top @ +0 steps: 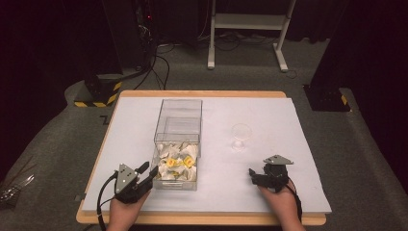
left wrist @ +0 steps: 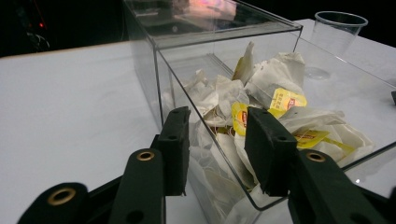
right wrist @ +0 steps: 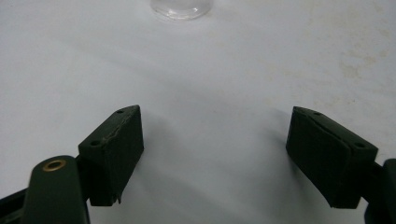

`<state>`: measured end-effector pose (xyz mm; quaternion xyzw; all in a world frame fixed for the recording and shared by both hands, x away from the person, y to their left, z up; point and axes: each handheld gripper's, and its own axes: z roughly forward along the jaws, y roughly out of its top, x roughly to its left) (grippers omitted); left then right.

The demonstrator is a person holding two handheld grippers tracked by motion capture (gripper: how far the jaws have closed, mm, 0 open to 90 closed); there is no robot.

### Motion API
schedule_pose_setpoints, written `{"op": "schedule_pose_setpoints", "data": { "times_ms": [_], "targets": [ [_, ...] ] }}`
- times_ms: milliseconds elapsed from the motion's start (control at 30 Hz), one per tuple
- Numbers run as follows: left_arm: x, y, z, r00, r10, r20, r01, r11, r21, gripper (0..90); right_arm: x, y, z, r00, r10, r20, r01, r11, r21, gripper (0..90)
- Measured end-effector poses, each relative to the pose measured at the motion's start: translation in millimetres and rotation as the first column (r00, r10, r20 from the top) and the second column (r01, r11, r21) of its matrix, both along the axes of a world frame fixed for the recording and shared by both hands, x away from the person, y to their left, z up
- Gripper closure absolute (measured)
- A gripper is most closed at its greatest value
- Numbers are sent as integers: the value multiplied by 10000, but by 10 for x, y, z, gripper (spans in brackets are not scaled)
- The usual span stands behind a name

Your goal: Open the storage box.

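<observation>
White sheeting covers the table, low in frame. Left gripper [left wrist: 217,140] straddles the clear box's [left wrist: 156,79] near wall, jaws partly spread, pinching nothing; tea bags [left wrist: 275,100] lie inside. Right gripper [right wrist: 215,156] gapes wide, empty, plastic cup [top: 240,136] above it.

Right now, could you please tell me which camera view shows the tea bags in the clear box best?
The left gripper view: the tea bags sit close, with white wrappers and yellow tags readable through the clear box. The high view shows them small, from above. The right gripper view looks over bare table at a cup base.
</observation>
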<state>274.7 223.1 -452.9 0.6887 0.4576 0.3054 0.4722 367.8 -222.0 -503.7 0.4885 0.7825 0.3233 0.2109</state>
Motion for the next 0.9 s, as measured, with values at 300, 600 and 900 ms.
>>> {"op": "schedule_pose_setpoints", "data": {
  "times_ms": [300, 600, 900],
  "targets": [
    [69, 123, 105, 9996, -138, 255, 140, 9999, -52, 510, 0, 0, 0, 10000, 1, 8, -1, 10000, -10, 191],
    [309, 425, 12, 9998, 204, 65, -205, 9997, 96, 453, -23, 2, 13, 9998, 166, 143, -167, 9998, 72, 274],
    [431, 611, -291, 9949, 751, -680, -664, 9903, 1222, 431, -119, 90, 122, 9947, 660, 794, -676, 9976, 177, 321]
  ]
}}
